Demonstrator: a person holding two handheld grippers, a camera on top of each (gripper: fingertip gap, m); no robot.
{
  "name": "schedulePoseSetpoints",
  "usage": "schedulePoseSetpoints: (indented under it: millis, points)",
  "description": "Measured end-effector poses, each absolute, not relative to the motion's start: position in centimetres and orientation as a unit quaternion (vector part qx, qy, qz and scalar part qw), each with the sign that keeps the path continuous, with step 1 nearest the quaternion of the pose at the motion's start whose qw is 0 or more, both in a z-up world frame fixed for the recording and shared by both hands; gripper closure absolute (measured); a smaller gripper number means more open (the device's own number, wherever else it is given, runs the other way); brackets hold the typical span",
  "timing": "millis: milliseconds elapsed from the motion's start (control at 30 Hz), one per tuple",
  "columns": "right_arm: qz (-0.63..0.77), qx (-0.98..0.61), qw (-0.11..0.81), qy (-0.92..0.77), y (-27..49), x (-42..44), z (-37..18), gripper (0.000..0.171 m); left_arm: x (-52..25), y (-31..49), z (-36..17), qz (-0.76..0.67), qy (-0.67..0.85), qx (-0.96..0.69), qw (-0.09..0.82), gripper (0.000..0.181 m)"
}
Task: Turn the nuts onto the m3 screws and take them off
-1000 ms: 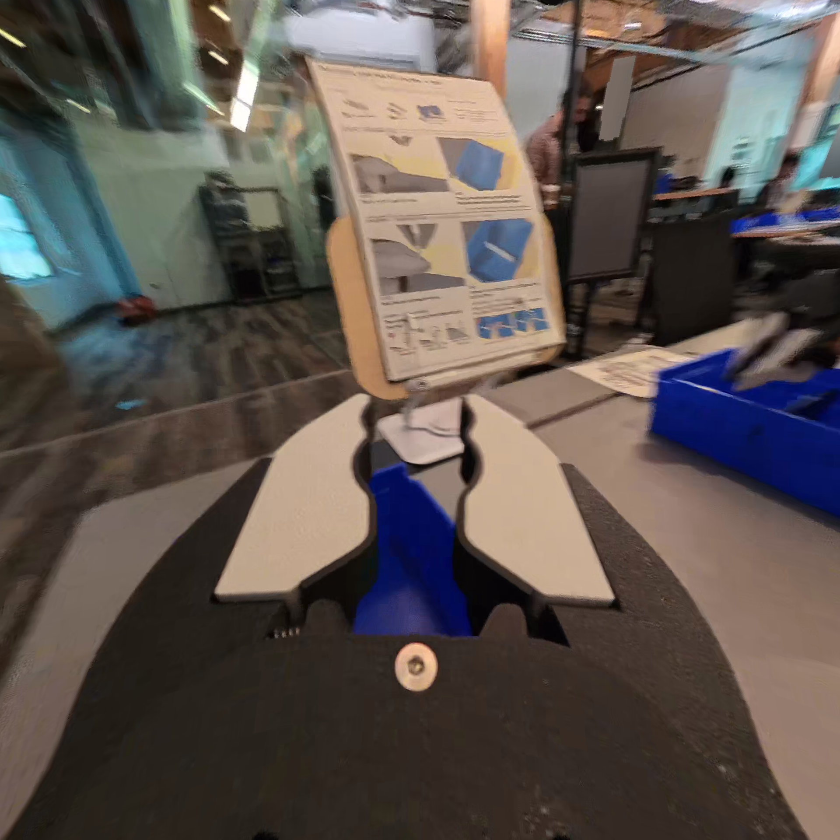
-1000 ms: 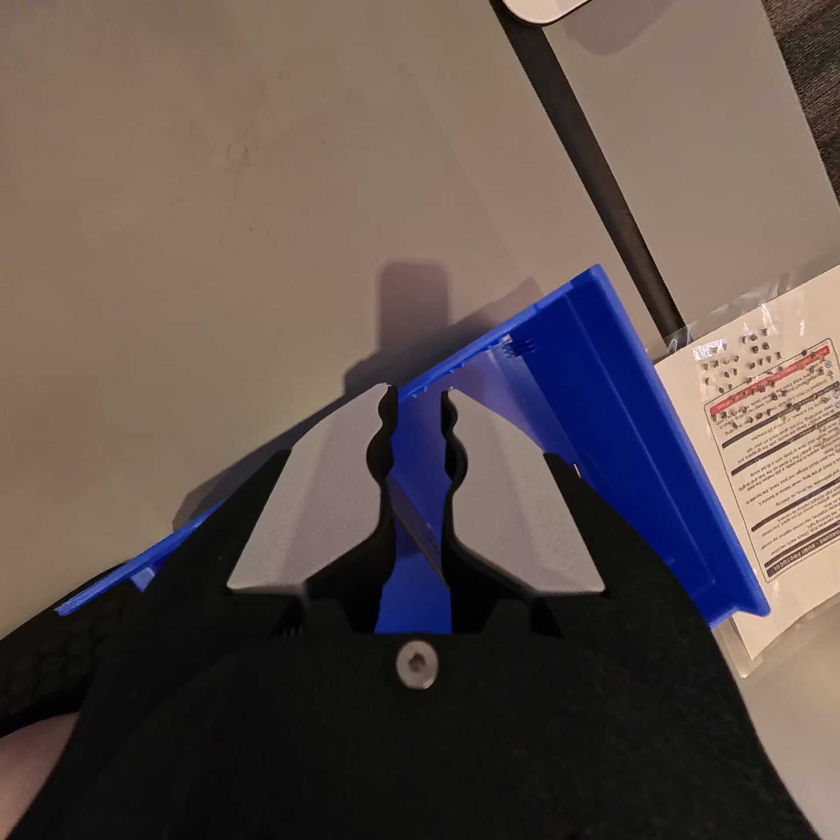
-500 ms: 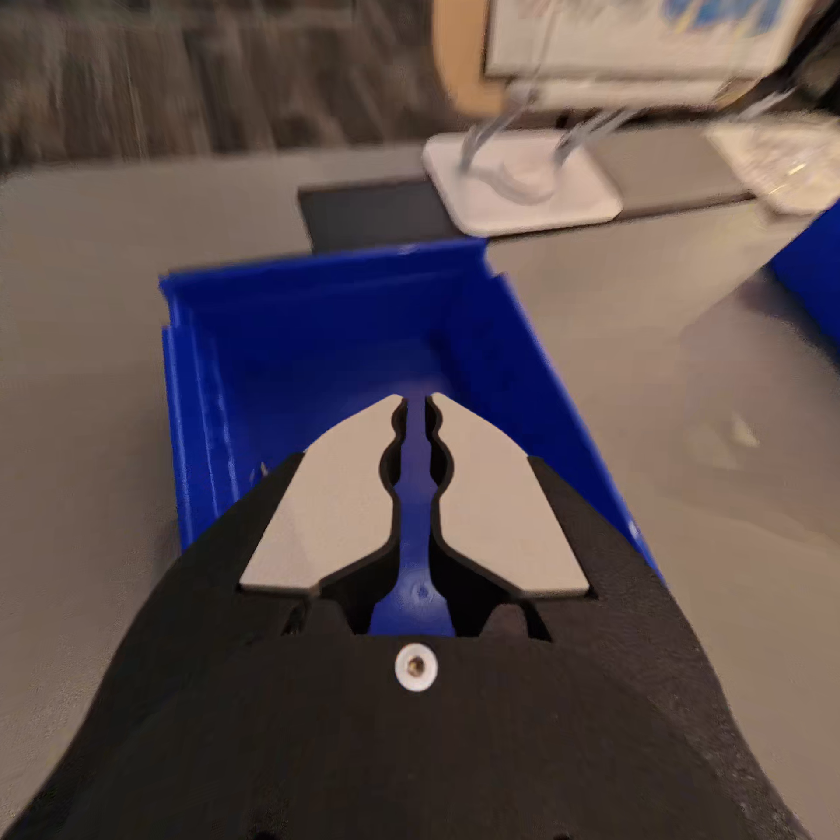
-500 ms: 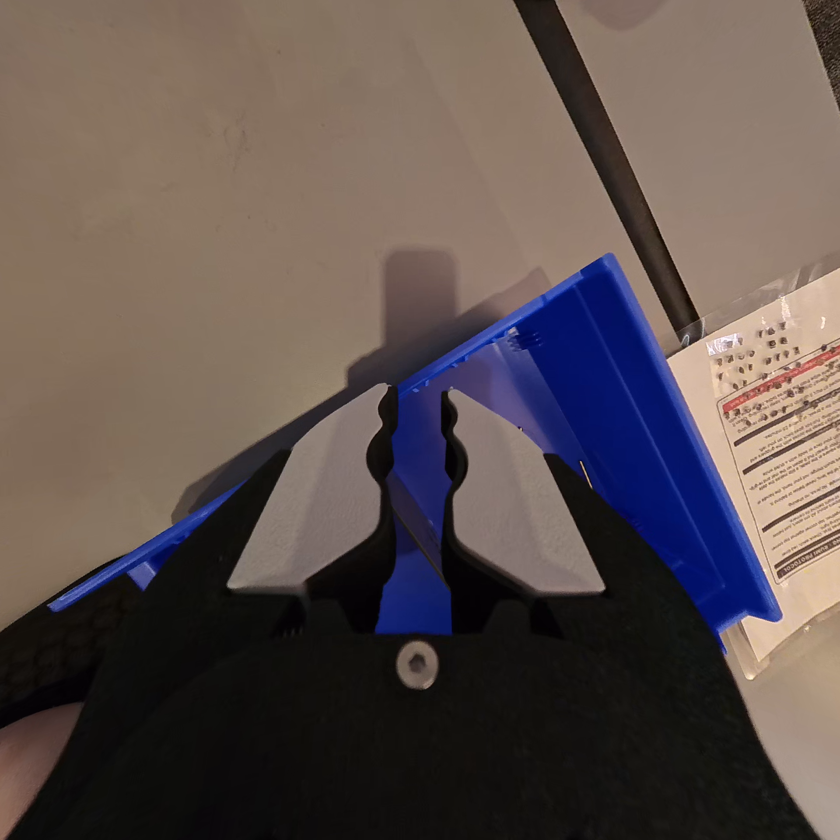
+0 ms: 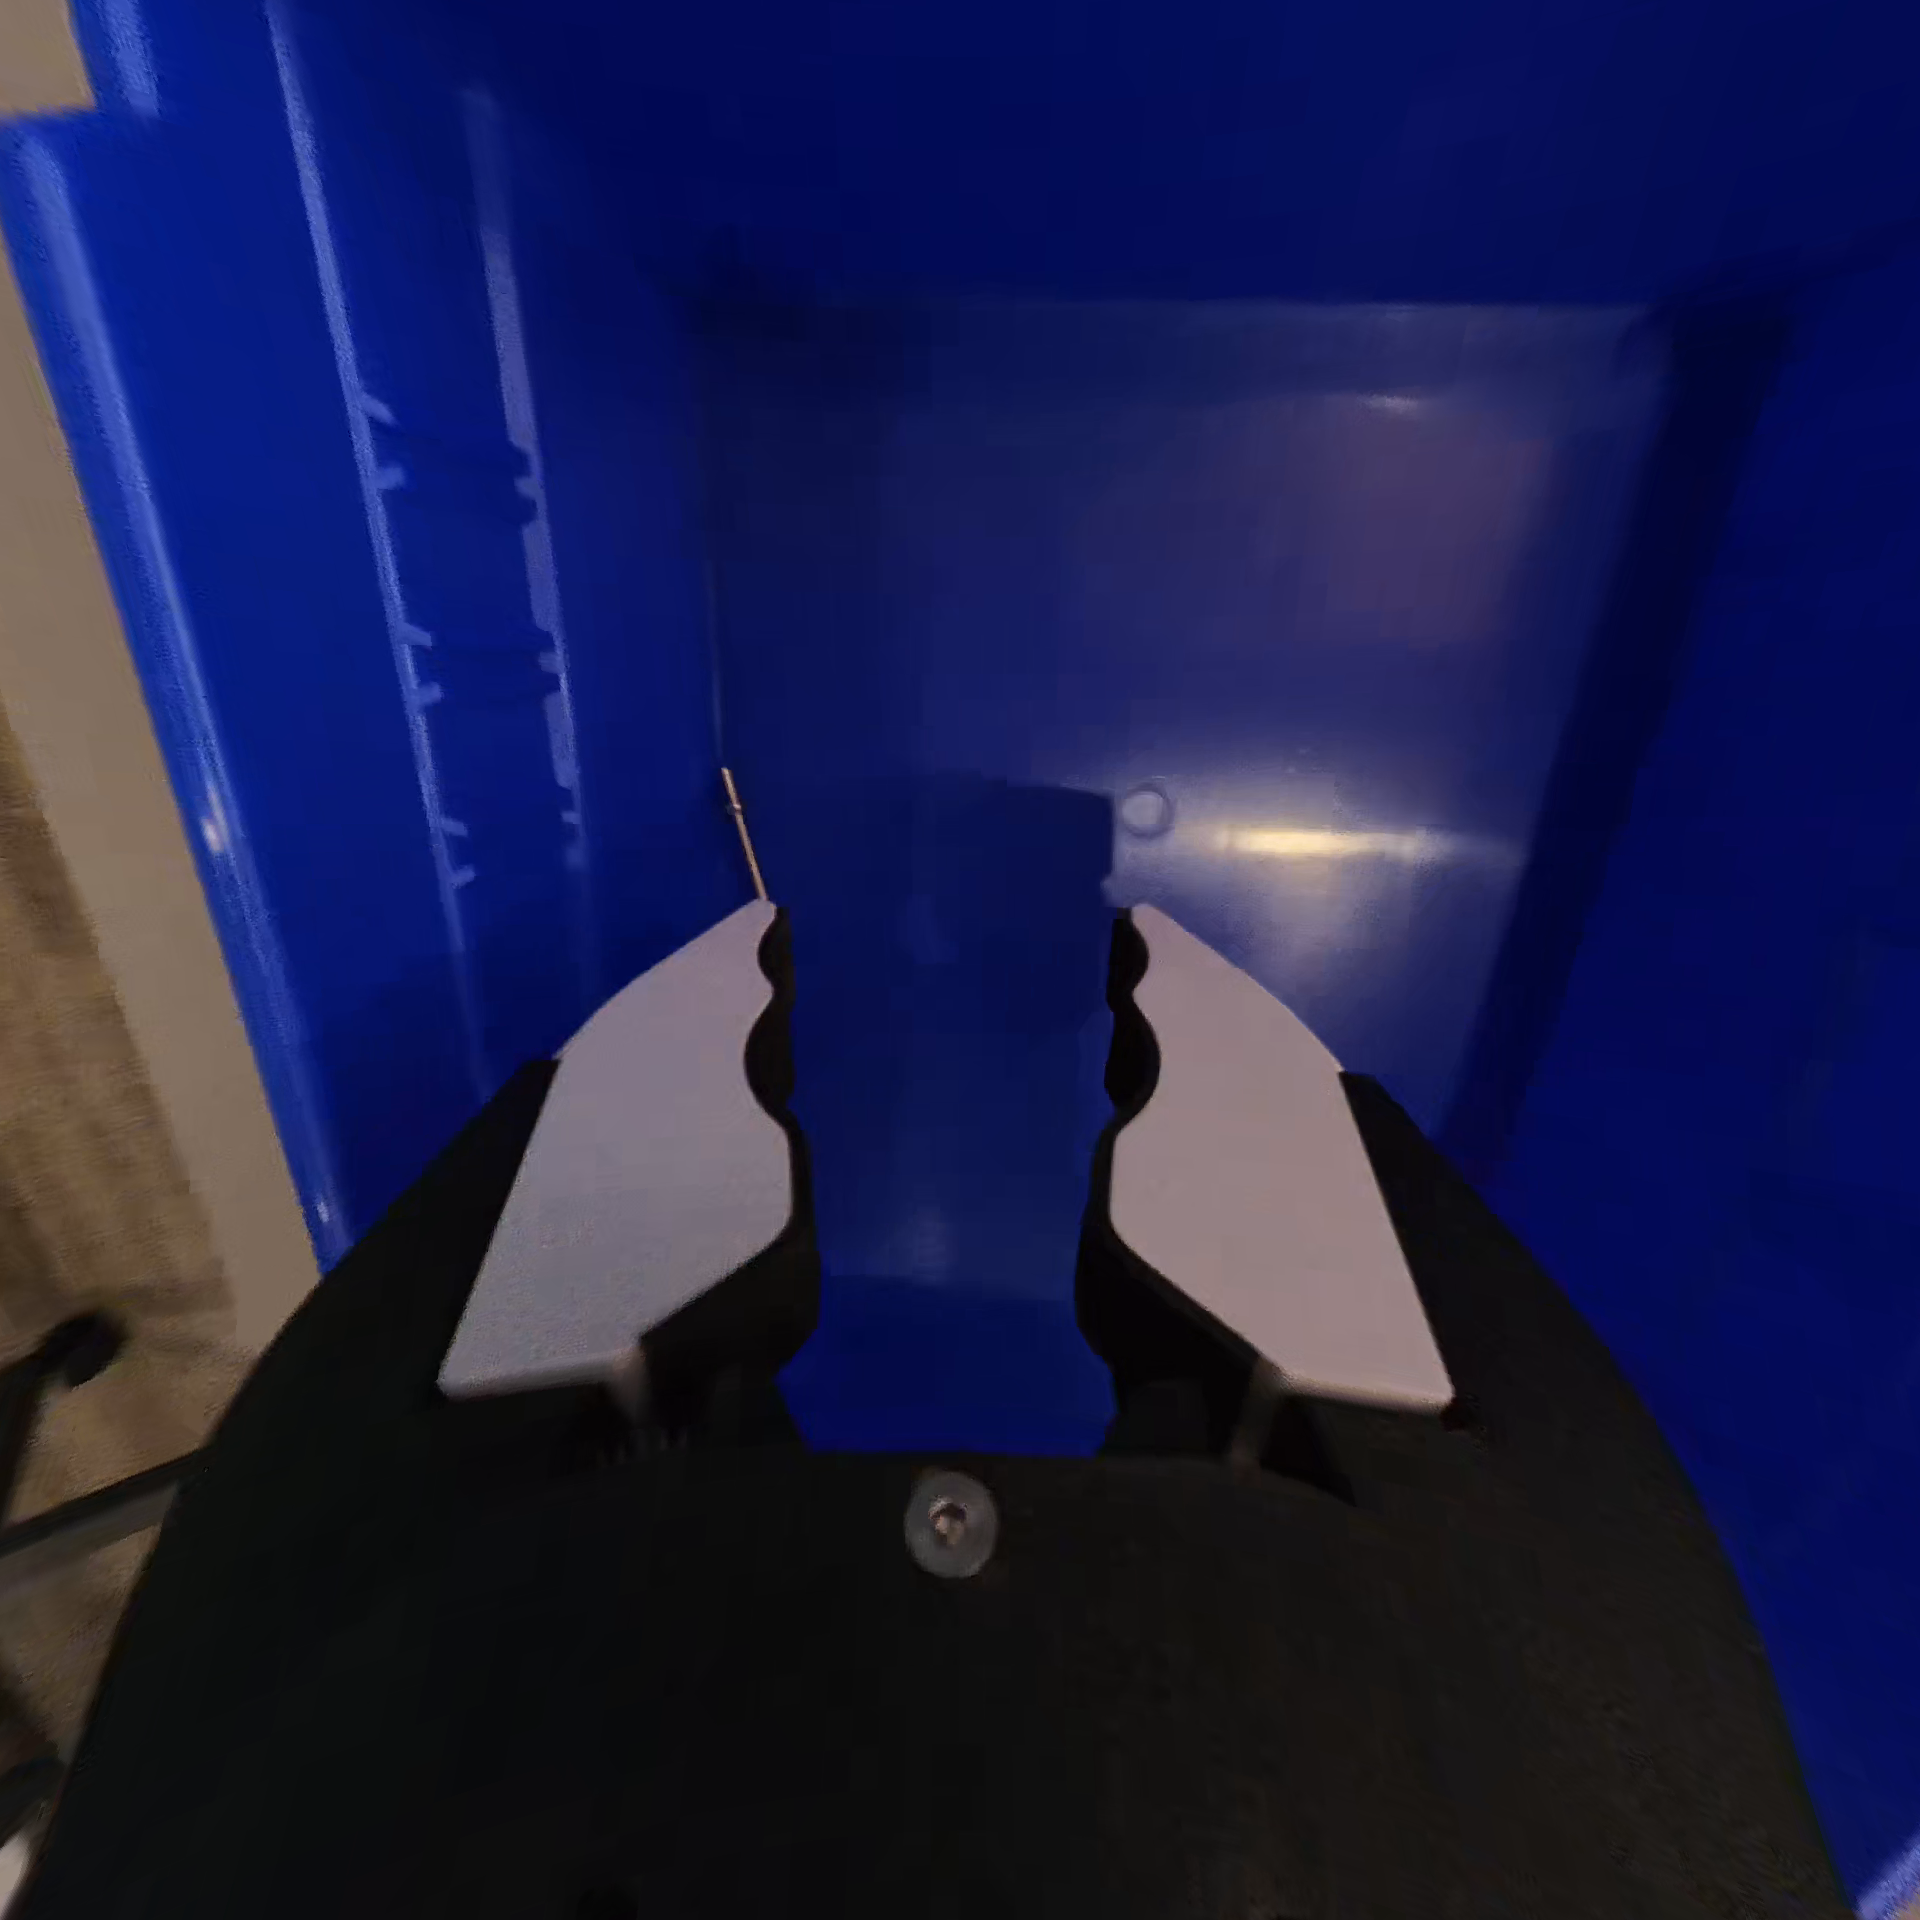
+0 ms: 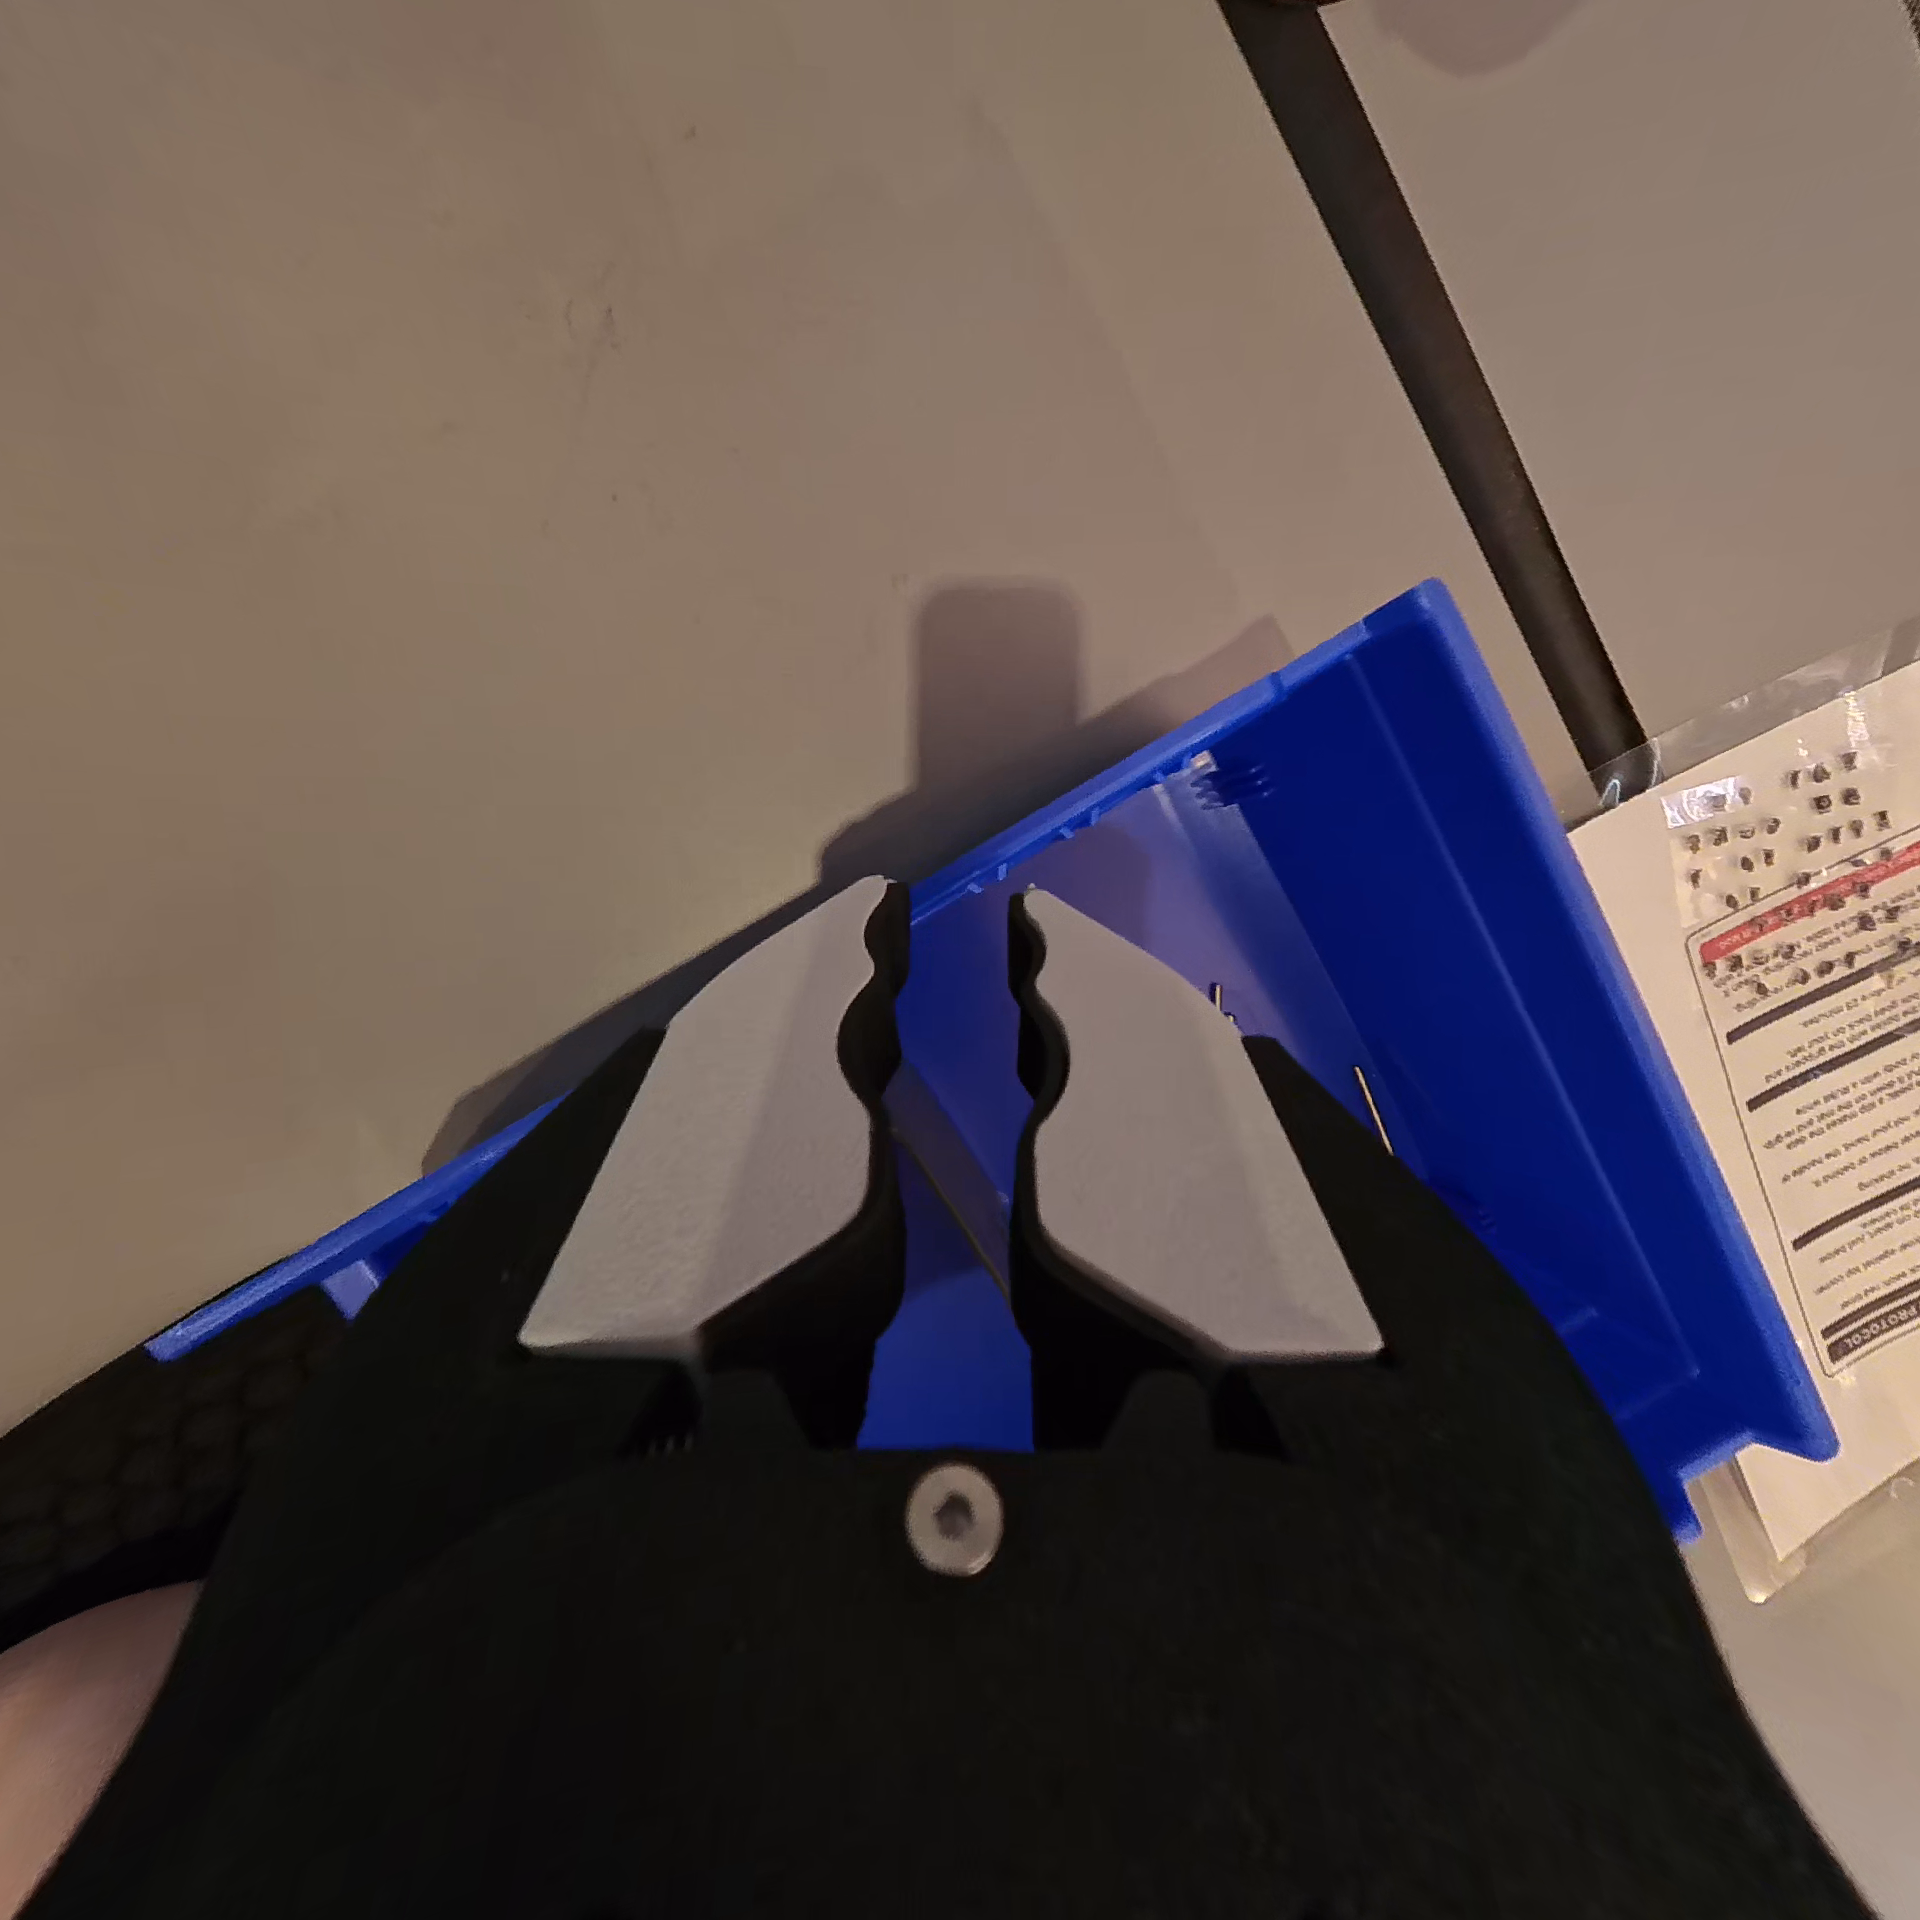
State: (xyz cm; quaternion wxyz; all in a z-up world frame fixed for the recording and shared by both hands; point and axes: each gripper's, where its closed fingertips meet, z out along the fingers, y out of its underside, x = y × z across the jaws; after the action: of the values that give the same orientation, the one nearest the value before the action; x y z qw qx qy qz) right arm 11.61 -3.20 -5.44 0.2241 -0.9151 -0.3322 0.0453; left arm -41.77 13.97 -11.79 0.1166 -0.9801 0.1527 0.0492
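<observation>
In the left wrist view my left gripper (image 5: 953, 914) is open and empty, low inside a blue bin (image 5: 312, 520). A thin brass-coloured screw (image 5: 743, 831) lies along the bin's left inner wall, just beyond my left fingertip. A small ring (image 5: 1143, 805) shows on the bin floor; I cannot tell if it is a nut or a mould mark. In the right wrist view my right gripper (image 6: 958, 891) hovers over a blue bin (image 6: 1507, 987) with a narrow gap between its jaws and nothing in it. A thin screw (image 6: 1371, 1107) lies in that bin, right of the gripper.
A clear bag of small dark parts on a printed sheet (image 6: 1787, 1039) lies right of the bin. A black strip (image 6: 1455, 416) runs across the grey tabletop (image 6: 520, 416). A hand (image 6: 62, 1714) shows at the lower left. Left tips to right tips: about 55 cm. Between my left fingertips and the thin brass-coloured screw (image 5: 743, 831) there is roughly 4 cm.
My left gripper tipped down from facing the room, dropped deep into the blue bin and opened its jaws wide. My right gripper stayed over its bin with the same narrow gap.
</observation>
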Motion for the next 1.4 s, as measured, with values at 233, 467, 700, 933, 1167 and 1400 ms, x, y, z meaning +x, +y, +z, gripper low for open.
schedulePoseSetpoints:
  millis: [233,467,700,933,1167,1400]
  points:
    - [0.048,-0.916,0.221,-0.333,-3.3,11.6,-5.6,0.153,-42.6,14.2,-13.1,0.088,0.122,-0.986,0.076,0.115]
    - [0.047,-0.918,0.218,-0.328,-3.3,11.9,-5.7,0.153,-42.9,14.3,-14.2,0.080,0.103,-0.988,0.080,0.107]
    - [0.046,-0.916,0.216,-0.333,-3.3,11.6,-5.7,0.153,-42.7,14.3,-15.1,0.023,0.062,-0.994,0.091,0.105]
    - [0.046,-0.915,0.215,-0.338,-3.3,11.3,-5.7,0.153,-42.6,14.3,-15.2,0.018,0.063,-0.994,0.093,0.104]
    - [0.044,-0.915,0.213,-0.339,-3.3,11.2,-5.8,0.153,-41.6,14.0,-15.3,-0.011,0.066,-0.994,0.089,0.103]
    - [0.040,-0.914,0.208,-0.345,-3.3,11.0,-5.9,0.154,-42.2,14.5,-15.3,-0.002,0.050,-0.994,0.097,0.115]
